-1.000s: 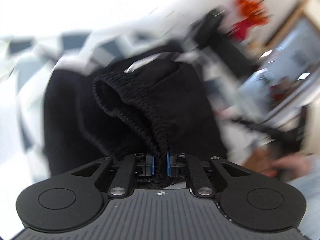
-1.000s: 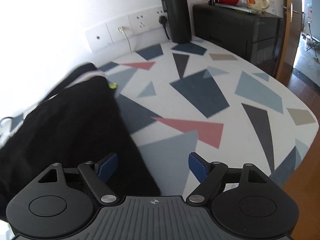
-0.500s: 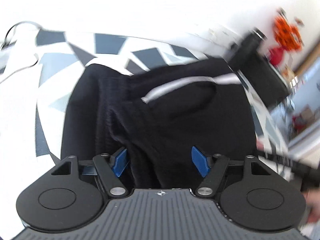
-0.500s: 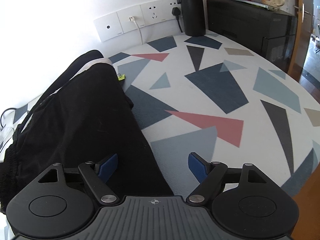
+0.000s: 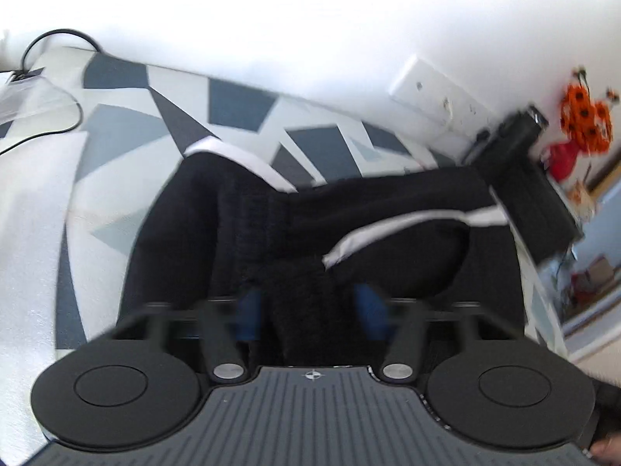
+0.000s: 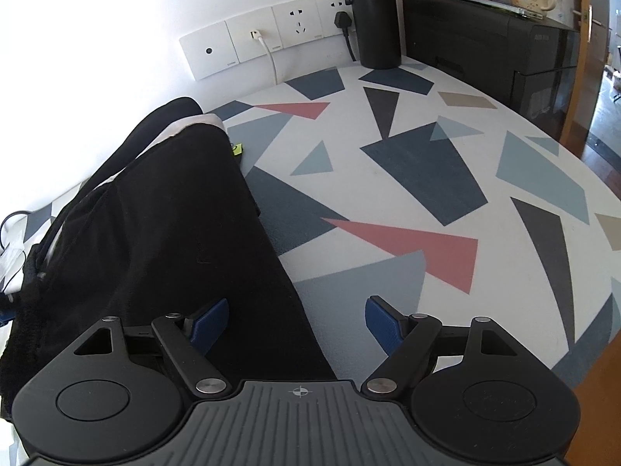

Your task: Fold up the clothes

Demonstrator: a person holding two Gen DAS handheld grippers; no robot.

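Black trousers with a white side stripe (image 5: 388,229) lie folded on the patterned table (image 5: 116,124). In the left wrist view my left gripper (image 5: 310,310) is open, blurred by motion, its blue pads on either side of a bunched part of the black cloth (image 5: 302,291), not clamped on it. In the right wrist view the same trousers (image 6: 155,233) lie at the left, and my right gripper (image 6: 299,318) is open and empty over their right edge, one pad over the cloth, the other over the table (image 6: 427,178).
A wall socket strip (image 6: 271,39) with plugged cables, a black flask (image 6: 374,15) and a black printer (image 6: 504,46) stand at the back. A cable (image 5: 58,77) lies at the table's far left. The table's edge (image 6: 582,349) drops off at the right.
My left gripper was shut on the elastic waistband a second ago; it has opened and let the cloth drop onto the table. My right gripper has drifted slightly, still open.
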